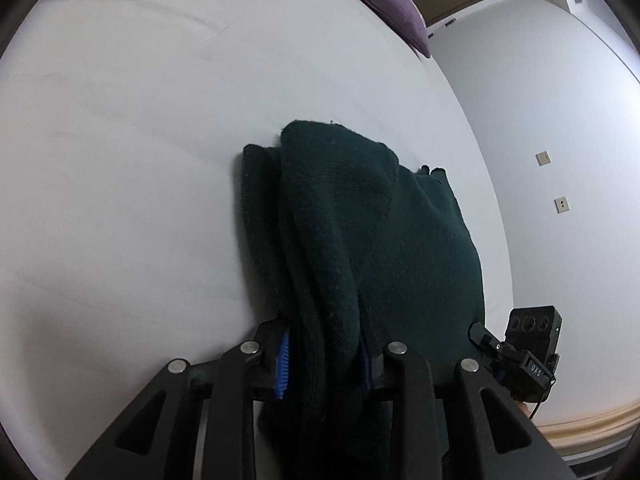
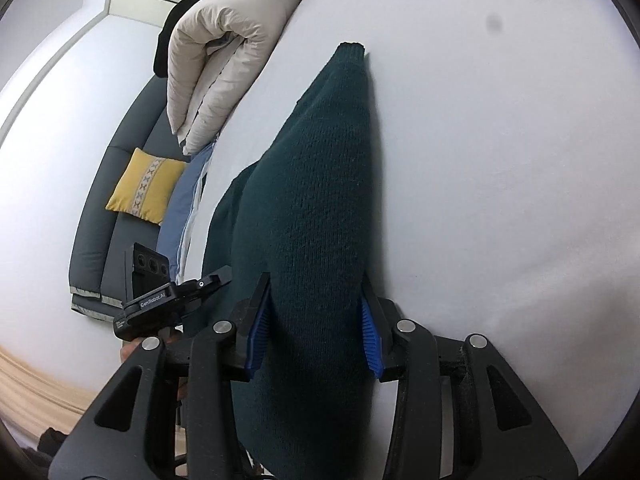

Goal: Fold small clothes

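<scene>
Inspecting both wrist views, we find the left claw (image 1: 324, 356) clamped on a thick fold of the dark green knit garment (image 1: 360, 232), its blue pads (image 1: 282, 364) pressed against either side of the bunched cloth. Ahead of that claw the garment lies doubled over on the white bed (image 1: 140, 140), its layered edges showing just to the claw's left. We note the right claw (image 2: 316, 336) likewise gripping the same garment (image 2: 316, 200), a fold of knit filling the gap between its blue pads (image 2: 372, 336); beyond it the cloth runs forward and tapers to a ribbed end (image 2: 352, 46) lying on the bed. Far ahead and right of the left claw sits a purple cushion (image 1: 388, 4). Left of the right claw we record a folded cream duvet (image 2: 224, 52) and a yellow cushion (image 2: 146, 186).
</scene>
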